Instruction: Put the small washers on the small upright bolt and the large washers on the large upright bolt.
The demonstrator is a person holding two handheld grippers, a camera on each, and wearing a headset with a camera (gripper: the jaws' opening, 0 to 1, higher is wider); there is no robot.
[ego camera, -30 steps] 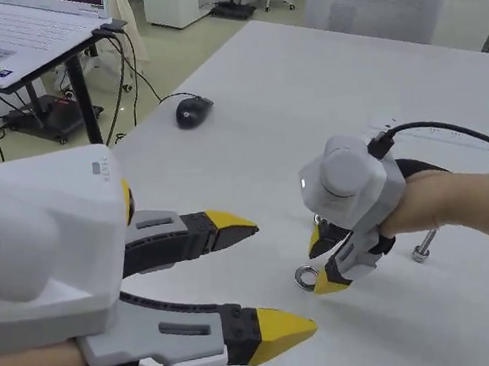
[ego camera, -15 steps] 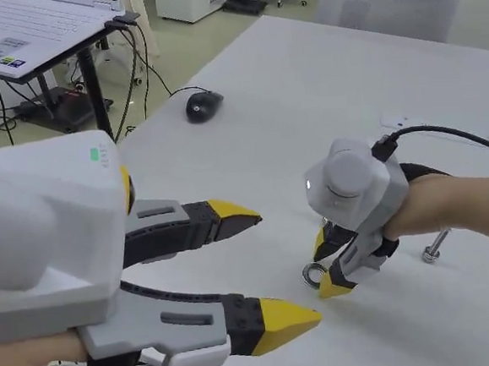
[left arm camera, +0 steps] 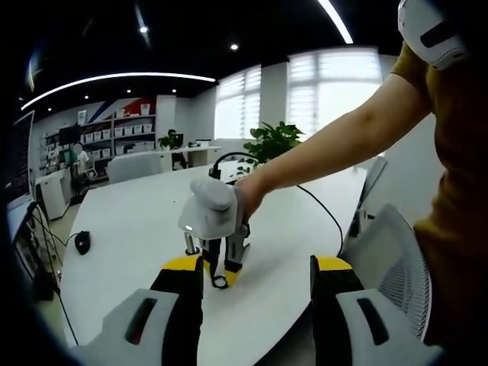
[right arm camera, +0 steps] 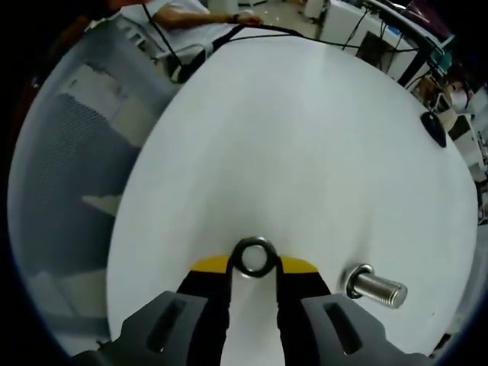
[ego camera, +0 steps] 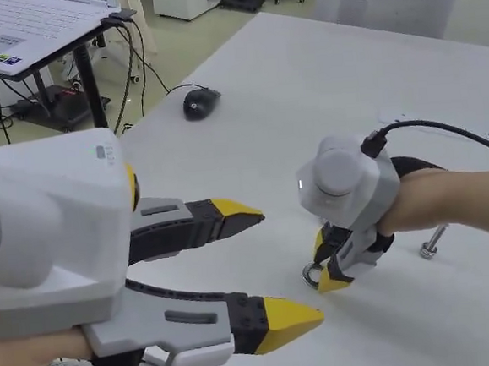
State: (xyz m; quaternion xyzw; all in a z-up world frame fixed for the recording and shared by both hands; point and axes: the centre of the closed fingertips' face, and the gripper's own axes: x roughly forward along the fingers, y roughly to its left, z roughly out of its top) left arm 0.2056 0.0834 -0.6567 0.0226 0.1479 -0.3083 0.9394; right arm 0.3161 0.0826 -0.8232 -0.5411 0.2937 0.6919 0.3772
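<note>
1. A washer (right arm camera: pixel 253 242) sits between the tips of the right gripper (ego camera: pixel 324 266). Its jaws are narrow and pinch the washer's sides, low over the desk (ego camera: pixel 306 102) toward its near edge.
2. A bolt (right arm camera: pixel 374 288) stands just beside them, with no washer on its shaft.
3. The left gripper (ego camera: pixel 290 267) hangs over the desk's near edge, jaws wide, holding nothing.
4. The task looks barely begun: this washer is not yet threaded on. I cannot tell whether it fits this bolt.
</note>
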